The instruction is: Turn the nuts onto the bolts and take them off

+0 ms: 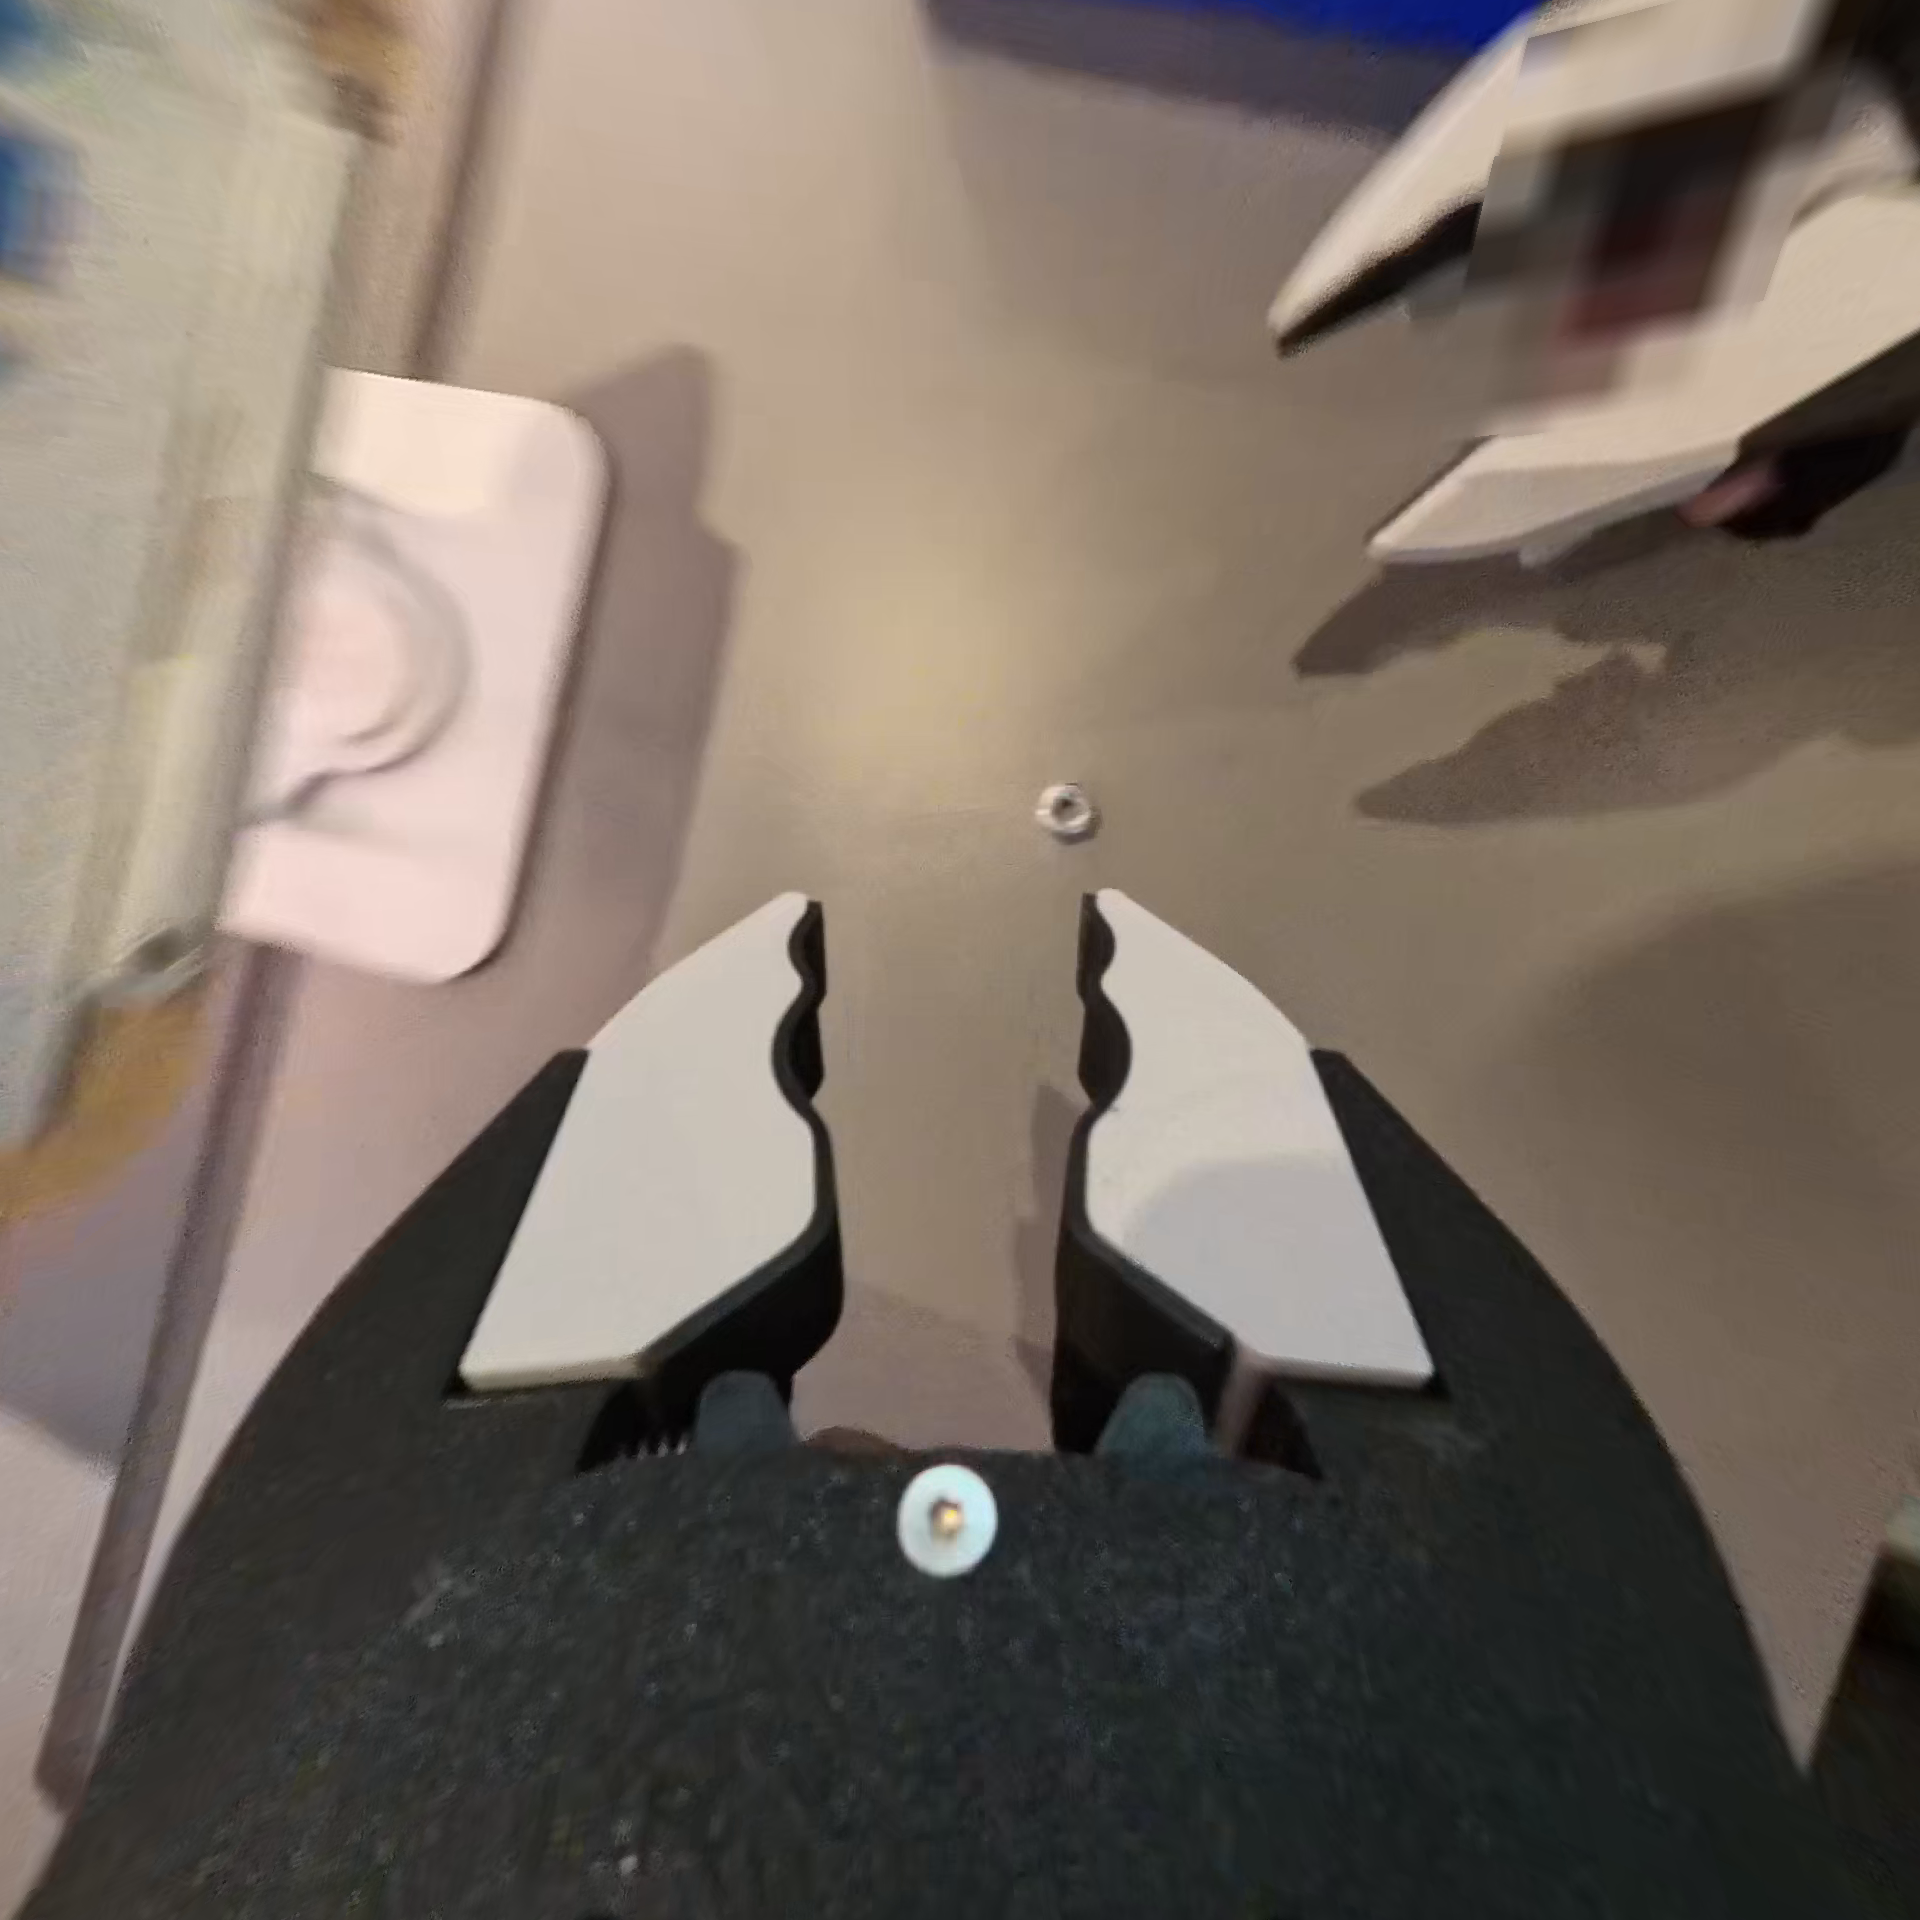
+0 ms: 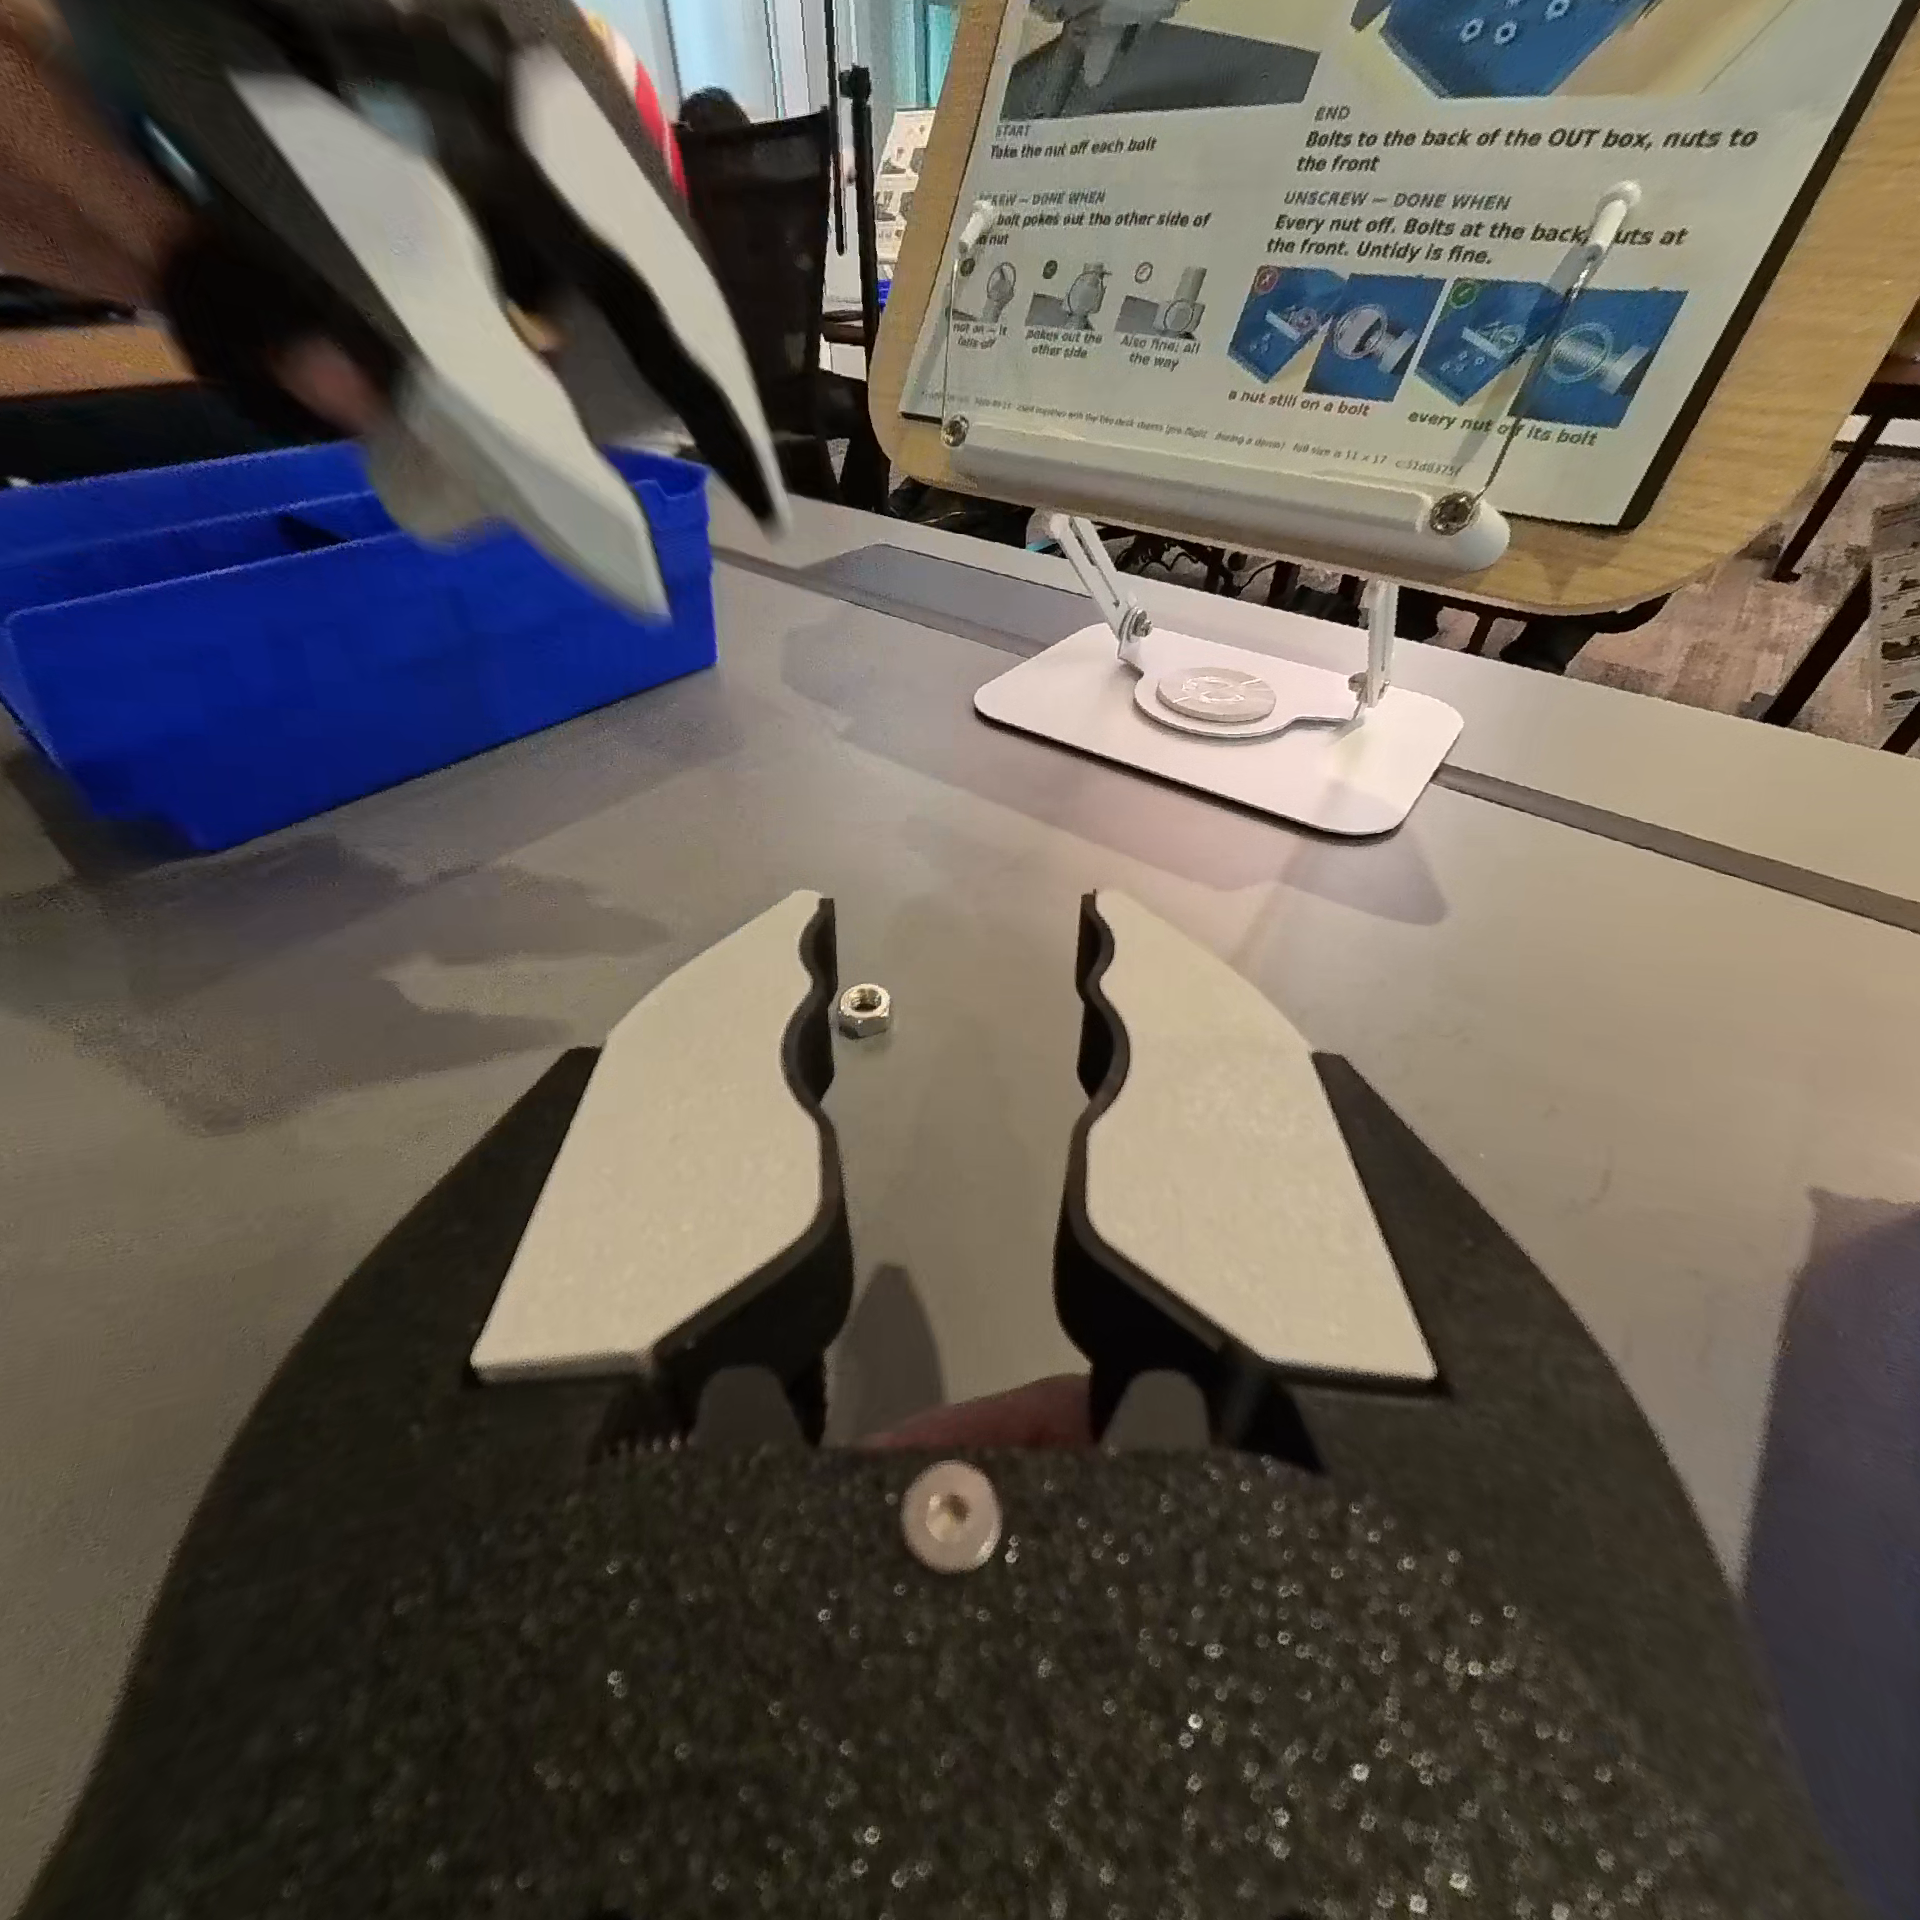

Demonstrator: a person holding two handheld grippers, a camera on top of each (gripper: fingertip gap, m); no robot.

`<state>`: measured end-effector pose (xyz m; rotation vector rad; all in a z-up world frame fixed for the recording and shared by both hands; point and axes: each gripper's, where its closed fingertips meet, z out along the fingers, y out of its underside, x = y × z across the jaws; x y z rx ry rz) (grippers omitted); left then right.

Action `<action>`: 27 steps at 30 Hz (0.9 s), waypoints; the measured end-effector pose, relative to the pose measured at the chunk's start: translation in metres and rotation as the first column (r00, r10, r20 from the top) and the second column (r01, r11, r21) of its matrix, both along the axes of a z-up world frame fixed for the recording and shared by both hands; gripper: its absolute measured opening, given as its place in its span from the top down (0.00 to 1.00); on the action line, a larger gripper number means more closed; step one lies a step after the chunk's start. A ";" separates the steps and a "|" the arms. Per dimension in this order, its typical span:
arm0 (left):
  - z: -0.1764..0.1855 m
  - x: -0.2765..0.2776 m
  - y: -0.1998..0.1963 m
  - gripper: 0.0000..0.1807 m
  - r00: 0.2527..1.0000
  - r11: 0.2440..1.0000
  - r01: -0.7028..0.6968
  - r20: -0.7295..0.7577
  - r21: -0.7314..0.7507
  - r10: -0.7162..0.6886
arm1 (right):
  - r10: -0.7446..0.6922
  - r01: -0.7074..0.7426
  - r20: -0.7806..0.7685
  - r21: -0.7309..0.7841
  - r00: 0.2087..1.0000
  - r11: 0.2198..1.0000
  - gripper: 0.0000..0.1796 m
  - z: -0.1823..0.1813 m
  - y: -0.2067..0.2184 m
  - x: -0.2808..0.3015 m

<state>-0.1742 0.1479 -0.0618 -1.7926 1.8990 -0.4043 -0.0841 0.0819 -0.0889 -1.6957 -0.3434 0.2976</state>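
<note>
A small silver hex nut [image 1: 1067, 814] lies flat on the grey table. In the left wrist view it sits just beyond my left gripper [image 1: 951, 909], which is open and empty above the table. In the right wrist view the nut [image 2: 864, 1011] lies between the fingers of my right gripper [image 2: 956, 914], close to the left finger [image 2: 727, 1091]; this gripper is open and low over the table. The right gripper also shows at the upper right of the left wrist view [image 1: 1340, 436]. The left gripper shows blurred at the upper left of the right wrist view [image 2: 707, 551]. No bolt is visible.
A blue divided bin [image 2: 364, 665] stands at the left back of the table. A white stand base [image 2: 1351, 769] carries a wooden board with an instruction sheet [image 2: 1351, 260] at the back; the base also shows at the left of the left wrist view [image 1: 447, 675]. Chairs stand beyond the table.
</note>
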 end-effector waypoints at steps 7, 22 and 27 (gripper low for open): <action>0.077 -0.146 0.018 0.75 0.792 0.874 -0.485 0.437 0.030 0.425 | 0.018 -0.018 -0.010 -0.021 1.000 1.000 0.76 -0.004 -0.001 -0.004; 0.028 -0.303 0.070 0.73 0.817 0.812 -0.570 0.188 0.124 0.545 | 0.117 -0.118 -0.024 -0.040 0.993 0.992 0.76 -0.005 -0.003 -0.021; 0.008 -0.318 0.118 0.73 0.896 0.895 -0.417 -0.095 0.159 0.434 | 0.134 -0.136 -0.046 -0.043 0.990 0.990 0.76 -0.003 0.000 -0.021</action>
